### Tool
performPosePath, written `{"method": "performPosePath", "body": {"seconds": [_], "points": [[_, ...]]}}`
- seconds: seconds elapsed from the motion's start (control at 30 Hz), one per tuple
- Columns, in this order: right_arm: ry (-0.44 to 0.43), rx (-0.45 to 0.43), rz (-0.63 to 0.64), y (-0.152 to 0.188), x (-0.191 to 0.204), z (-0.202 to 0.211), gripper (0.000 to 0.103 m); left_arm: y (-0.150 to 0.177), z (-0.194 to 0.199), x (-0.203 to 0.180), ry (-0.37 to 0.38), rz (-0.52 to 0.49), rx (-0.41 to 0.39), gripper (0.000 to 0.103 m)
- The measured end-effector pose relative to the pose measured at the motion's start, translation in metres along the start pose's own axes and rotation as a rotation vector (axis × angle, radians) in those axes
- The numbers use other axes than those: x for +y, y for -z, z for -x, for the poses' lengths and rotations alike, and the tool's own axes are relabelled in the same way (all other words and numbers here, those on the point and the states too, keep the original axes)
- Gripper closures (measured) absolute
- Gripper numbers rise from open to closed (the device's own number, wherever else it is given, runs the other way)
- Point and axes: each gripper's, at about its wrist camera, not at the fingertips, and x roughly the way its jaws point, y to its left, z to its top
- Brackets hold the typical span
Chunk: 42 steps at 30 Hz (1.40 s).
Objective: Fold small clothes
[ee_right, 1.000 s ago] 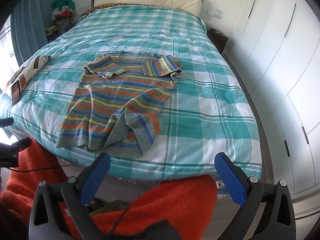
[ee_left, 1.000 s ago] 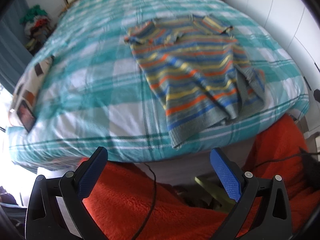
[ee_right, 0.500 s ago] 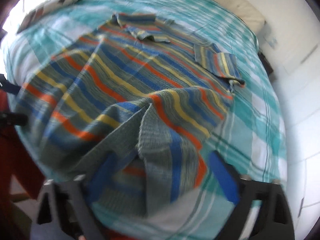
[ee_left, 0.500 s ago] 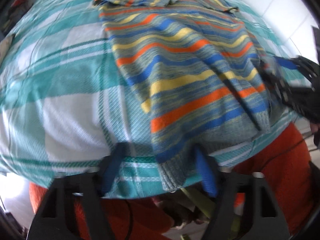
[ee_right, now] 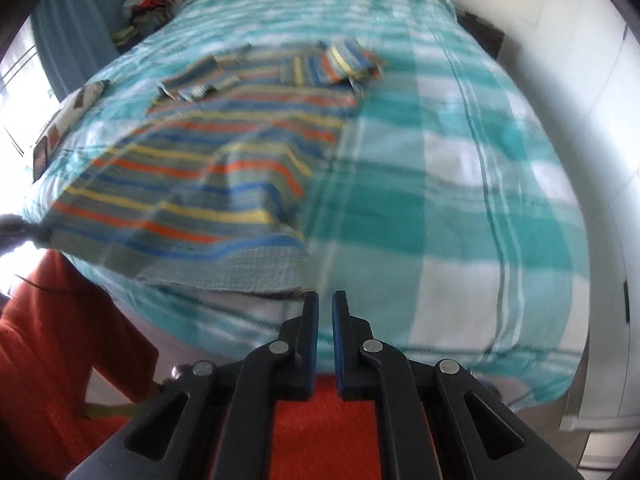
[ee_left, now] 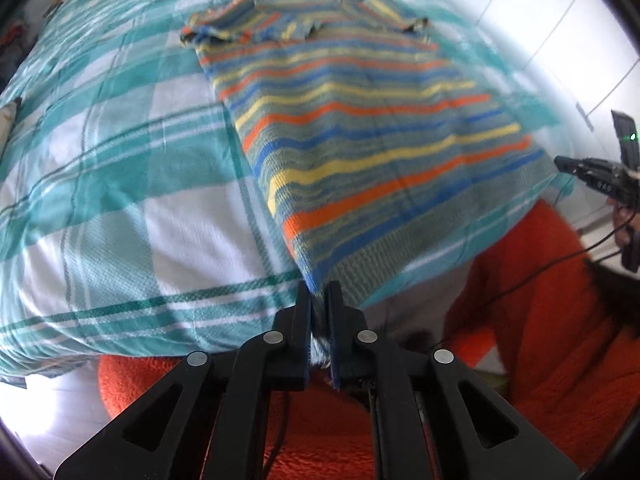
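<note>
A small sweater (ee_left: pixel 360 128) striped in grey, blue, orange and yellow lies on the teal checked bed (ee_left: pixel 120 168), sleeves folded in at the far end. My left gripper (ee_left: pixel 319 294) points steeply down at the near left hem corner. Its jaws are closing to a thin slit with the knit pinched between them. In the right wrist view the sweater (ee_right: pixel 200 184) is blurred, and its right hem corner runs up to my right gripper (ee_right: pixel 325 300). Those jaws are closing too, almost together on that corner. The hem looks stretched straight between the two grippers.
The person's orange fleece clothing (ee_left: pixel 560 320) fills the foreground below the bed edge, with a thin black cable across it. White wardrobe doors (ee_right: pixel 600 160) stand along the right. A patterned pillow (ee_right: pixel 68 108) lies at the bed's left edge, a clothes pile (ee_right: pixel 148 0) beyond it.
Both grippers came down from wide open above the bed edge to the sweater's near hem and closed there. The folded-over right side of the sweater has spread flatter.
</note>
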Motion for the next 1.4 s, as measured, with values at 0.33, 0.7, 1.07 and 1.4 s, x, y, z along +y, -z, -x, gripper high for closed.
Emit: {"method": "performPosePath", "body": {"seconds": [0.33,0.7,1.07,1.4], "points": [[-0.291,0.007,-0.301,0.04,-0.06,0.0,0.048,0.019,0.018,0.061,0.164,0.323,-0.092,0.026],[-0.605,0.165,-0.461,-0.001,-0.037,-0.095,0.101,0.006,-0.027,0.036,0.235,0.307,0.03,0.098],[-0.421,0.116,-0.372,0.003,-0.038,-0.055,0.101,-0.001,-0.022,0.017,0.075,0.147,0.078,0.094],[-0.444,0.058,-0.412,0.002,-0.027,-0.038,0.07,0.007,-0.012,0.032,0.089,0.208,0.036,0.073]]}}
